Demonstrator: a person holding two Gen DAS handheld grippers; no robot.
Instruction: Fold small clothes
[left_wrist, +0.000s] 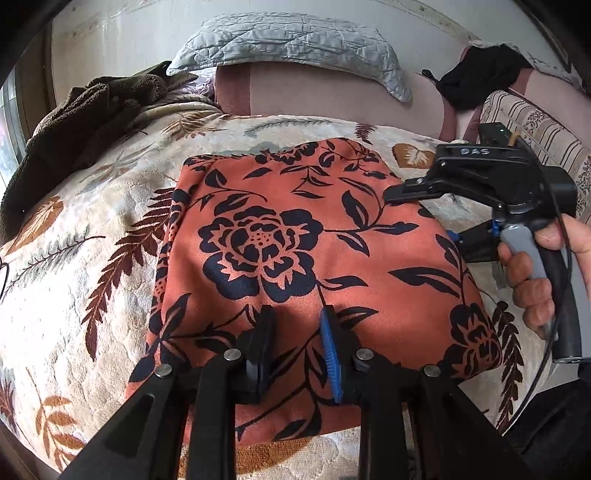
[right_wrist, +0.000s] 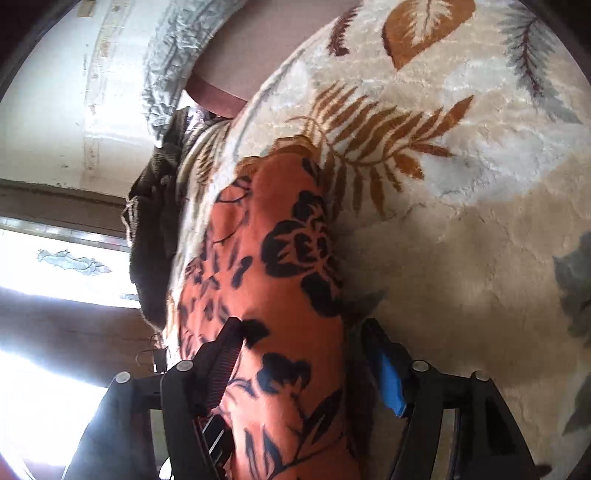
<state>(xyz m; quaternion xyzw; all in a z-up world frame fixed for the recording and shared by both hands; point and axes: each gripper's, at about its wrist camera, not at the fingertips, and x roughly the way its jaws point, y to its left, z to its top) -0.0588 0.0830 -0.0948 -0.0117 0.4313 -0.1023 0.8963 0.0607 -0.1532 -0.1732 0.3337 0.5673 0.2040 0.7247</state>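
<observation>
While the orange floral garment (left_wrist: 295, 258) lies folded flat on the leaf-patterned blanket (left_wrist: 92, 258), my left gripper (left_wrist: 295, 354) hovers narrowly parted above its near edge, gripping nothing. My right gripper (right_wrist: 306, 354) straddles its side edge, jaws partly open. Beyond, a grey quilted pillow (left_wrist: 288, 40) leans against the pale wall (left_wrist: 110, 37).

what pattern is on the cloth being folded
Dark navy flowers and leaves on the orange-red cloth, clearest in the left wrist view.
</observation>
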